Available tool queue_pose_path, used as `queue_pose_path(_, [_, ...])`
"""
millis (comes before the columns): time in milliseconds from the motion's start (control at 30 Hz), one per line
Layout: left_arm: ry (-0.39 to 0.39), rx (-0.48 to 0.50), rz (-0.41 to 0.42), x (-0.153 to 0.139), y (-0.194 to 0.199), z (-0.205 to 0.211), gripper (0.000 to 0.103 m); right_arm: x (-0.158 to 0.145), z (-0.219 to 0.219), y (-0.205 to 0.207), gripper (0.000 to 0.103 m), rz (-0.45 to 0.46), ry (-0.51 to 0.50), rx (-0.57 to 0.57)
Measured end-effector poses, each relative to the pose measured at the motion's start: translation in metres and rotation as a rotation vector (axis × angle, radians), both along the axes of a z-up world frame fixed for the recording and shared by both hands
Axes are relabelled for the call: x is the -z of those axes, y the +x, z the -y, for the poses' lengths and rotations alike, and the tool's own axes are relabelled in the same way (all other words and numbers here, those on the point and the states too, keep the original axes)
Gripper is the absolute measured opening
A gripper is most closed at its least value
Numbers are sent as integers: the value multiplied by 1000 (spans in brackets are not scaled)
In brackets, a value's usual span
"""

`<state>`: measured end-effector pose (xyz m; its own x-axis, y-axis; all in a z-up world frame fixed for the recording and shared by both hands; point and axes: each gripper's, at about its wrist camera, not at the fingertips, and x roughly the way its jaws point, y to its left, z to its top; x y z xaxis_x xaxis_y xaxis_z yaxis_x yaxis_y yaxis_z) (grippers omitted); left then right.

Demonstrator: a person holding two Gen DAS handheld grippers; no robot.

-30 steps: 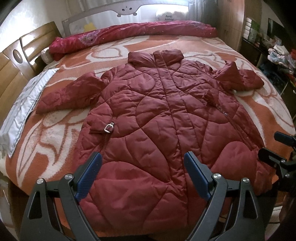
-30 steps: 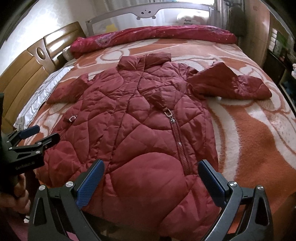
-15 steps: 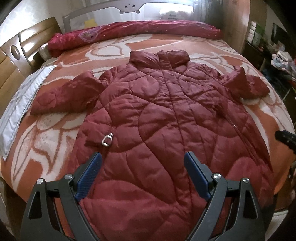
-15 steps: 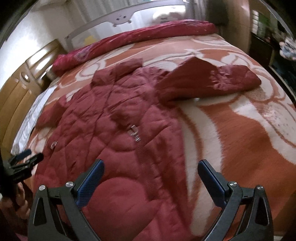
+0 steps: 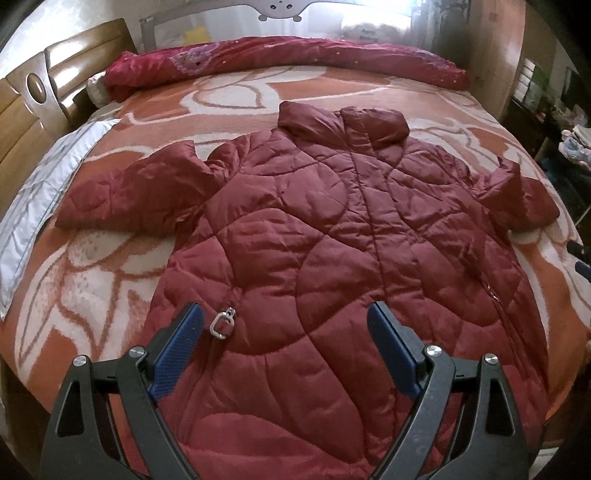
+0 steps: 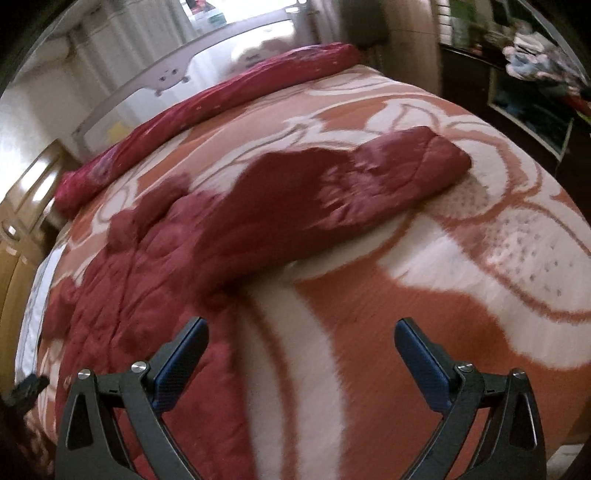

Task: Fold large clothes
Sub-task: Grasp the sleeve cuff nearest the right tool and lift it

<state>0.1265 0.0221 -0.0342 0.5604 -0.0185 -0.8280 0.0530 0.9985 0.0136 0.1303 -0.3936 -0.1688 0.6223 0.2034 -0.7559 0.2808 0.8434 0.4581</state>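
A dark red quilted coat [image 5: 332, 236] lies flat, front up, on the orange and white bedspread [image 5: 110, 273], collar away from me, both sleeves spread out. My left gripper [image 5: 284, 347] is open and empty above the coat's lower left part, next to a metal zip ring [image 5: 222, 325]. My right gripper [image 6: 301, 354] is open and empty above the bedspread [image 6: 406, 295] just right of the coat's edge. The coat's right sleeve [image 6: 369, 184] lies ahead of it; this view is blurred.
A rolled red quilt [image 5: 280, 62] lies along the far side of the bed by a grey rail [image 5: 280, 7]. A wooden headboard [image 5: 33, 96] and a white sheet [image 5: 40, 192] are at the left. Dark furniture with clutter [image 6: 535, 70] stands at the right.
My left gripper has moved forward over the coat's lower part. My right gripper has swung right, off the coat body, and now faces the right sleeve and bare bedspread.
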Motion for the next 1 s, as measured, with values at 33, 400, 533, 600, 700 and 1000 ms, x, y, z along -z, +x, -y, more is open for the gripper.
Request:
queue_pose_path(33, [1,-2,-8,2,2,0,91,5,10,7,100,3,5,15])
queue_pose_path(400, [27,10,-72,22,24,15,91,79,117,76,64,-39,70,263])
queue_pose_path(533, [33,10,-93,31,31,21,91,104,149,97,62,-38,122,342])
queue_pose_path(600, [37,12,-107,36,33,24,91,117,160,105,61,-36,174,378])
queue_pose_path(700, [40,17,-122,41,36,30,91,127,170,115,61,-4,212,408])
queue_pose_path(1000, [22,43,-128,42,37,39,91,97,154,122,9,108,202,325])
